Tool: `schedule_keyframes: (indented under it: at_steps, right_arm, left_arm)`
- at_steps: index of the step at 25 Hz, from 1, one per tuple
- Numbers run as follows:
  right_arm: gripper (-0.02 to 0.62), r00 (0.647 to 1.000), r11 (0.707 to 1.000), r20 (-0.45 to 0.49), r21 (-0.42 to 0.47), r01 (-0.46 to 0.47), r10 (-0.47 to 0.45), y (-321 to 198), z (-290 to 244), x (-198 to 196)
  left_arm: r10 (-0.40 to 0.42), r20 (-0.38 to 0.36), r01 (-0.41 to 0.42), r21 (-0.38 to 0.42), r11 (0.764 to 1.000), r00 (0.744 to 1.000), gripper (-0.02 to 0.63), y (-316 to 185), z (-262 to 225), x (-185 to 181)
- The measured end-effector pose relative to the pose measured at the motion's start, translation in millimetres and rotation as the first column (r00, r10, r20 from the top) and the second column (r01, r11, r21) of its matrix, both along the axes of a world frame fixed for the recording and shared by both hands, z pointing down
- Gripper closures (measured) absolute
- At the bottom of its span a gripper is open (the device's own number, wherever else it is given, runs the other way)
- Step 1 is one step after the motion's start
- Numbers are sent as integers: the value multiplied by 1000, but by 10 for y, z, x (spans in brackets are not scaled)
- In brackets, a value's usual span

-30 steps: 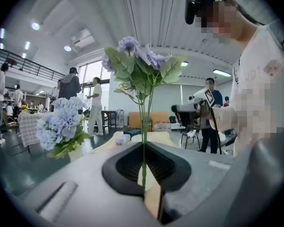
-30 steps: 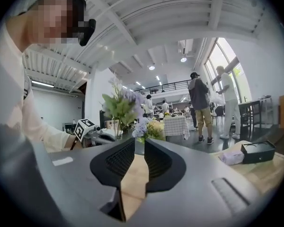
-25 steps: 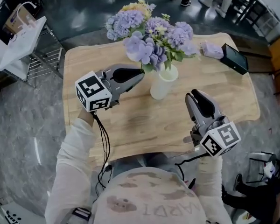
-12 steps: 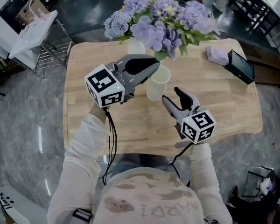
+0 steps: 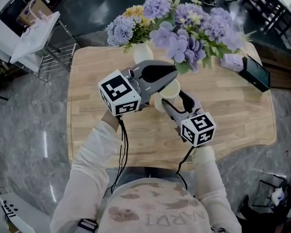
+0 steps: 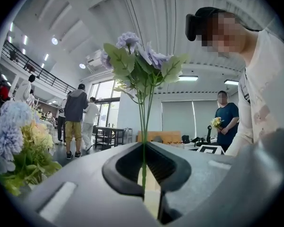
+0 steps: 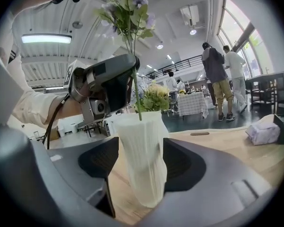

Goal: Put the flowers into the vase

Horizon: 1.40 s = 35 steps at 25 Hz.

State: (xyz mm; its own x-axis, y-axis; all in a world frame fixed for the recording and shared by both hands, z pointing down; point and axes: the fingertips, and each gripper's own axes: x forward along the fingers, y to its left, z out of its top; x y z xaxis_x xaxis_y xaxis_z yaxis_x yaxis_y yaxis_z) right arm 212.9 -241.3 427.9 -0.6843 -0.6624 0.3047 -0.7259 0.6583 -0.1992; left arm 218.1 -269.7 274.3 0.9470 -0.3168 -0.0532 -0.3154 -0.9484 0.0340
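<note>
Stems point(image 6: 143, 145) pinched in my left hand-held gripper point(image 5: 173, 75) are hanging at the vase point(image 7: 142, 164) mouth; right hand-held gripper point(image 5: 177, 102), at five o'clock, is clasping it; I'm aiming them plumb.

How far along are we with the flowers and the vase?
Done: the right tool braces the white vase between its jaws, and another bunch already stands in a rear vase. In hand: the left tool is shut on the stems of the purple flowers, their ends at the vase mouth. Left: lower them fully in and release.
</note>
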Motion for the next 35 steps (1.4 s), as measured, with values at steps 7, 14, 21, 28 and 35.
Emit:
schedule_keyframes:
  at_steps: [7,14,21,28,35]
  right_arm:
    - [287,999,998,-6,40,-45,46,-112,-9,-28]
    - [293,998,996,-26,68,-52,54,-44,89,-68]
    - [291,997,996,-37,62,-62,64,-52,71,-111]
    - [293,996,996,-40,56,-72,74,-76,19,-49]
    - [293,996,995,-55,62,-72,75,-35,11,-63]
  left_arm:
    - [52,-7,-53,-22,998,999,589,-11,192,103]
    - [52,19,-52,9,999,998,589,123,270,-21]
    - [16,84,-15,-15,1000,996,589,182,616,-131]
    - [-26,70,29,-40,999,997,583,141,788,-143]
    - [-2,99,4,-15,1000,995,528,244,840,-176]
